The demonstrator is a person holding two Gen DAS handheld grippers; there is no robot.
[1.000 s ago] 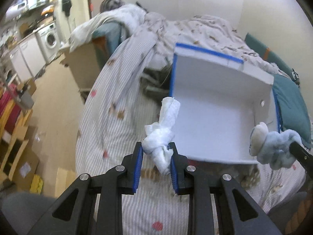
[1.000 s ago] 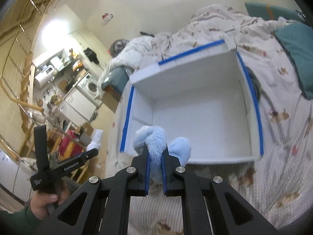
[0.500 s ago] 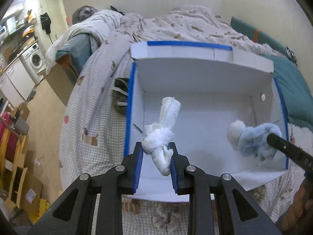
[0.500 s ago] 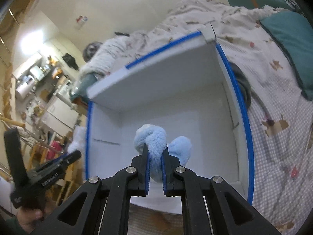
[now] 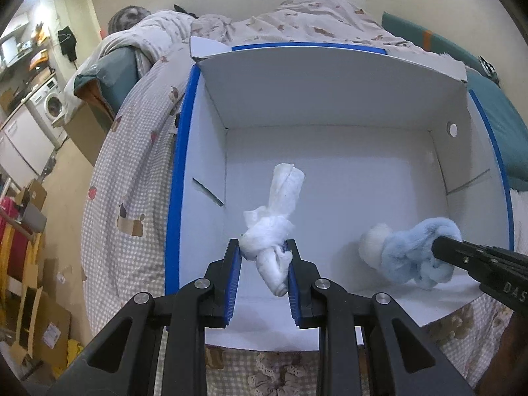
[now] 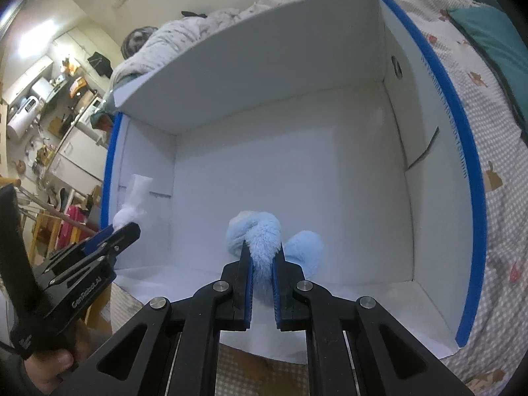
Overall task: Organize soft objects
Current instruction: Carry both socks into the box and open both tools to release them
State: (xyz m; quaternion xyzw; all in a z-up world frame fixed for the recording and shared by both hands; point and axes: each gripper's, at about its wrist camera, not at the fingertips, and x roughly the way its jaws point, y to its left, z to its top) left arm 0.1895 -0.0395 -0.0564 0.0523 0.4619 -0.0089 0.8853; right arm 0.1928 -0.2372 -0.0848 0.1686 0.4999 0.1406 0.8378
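A knotted white cloth [image 5: 270, 227] sits at the lower centre of the left wrist view, pinched between the blue pads of the left gripper [image 5: 263, 257], whose jaws are narrowed onto the knot. One end of the cloth stands up above the fingers. It hangs inside the open top of a white cardboard box [image 5: 330, 99] with blue tape along its rim.

At the lower right of the same view, a fluffy light-blue soft toy [image 5: 406, 250] with a white end is held over the box floor by the black tip of the right gripper [image 6: 262, 254]. In the right wrist view this toy sits at the lower centre, its furry blue part squeezed between jaws closed tight on it.

The inside of the box is plain white; whether either item touches the floor cannot be told. The box rests on a bed covered by a checked quilt [image 5: 132, 171] with small animal prints. A teal pillow [image 5: 501, 132] lies at the right edge. At the lower left of the right wrist view, a hand [image 6: 49, 366] grips the left gripper's handle.
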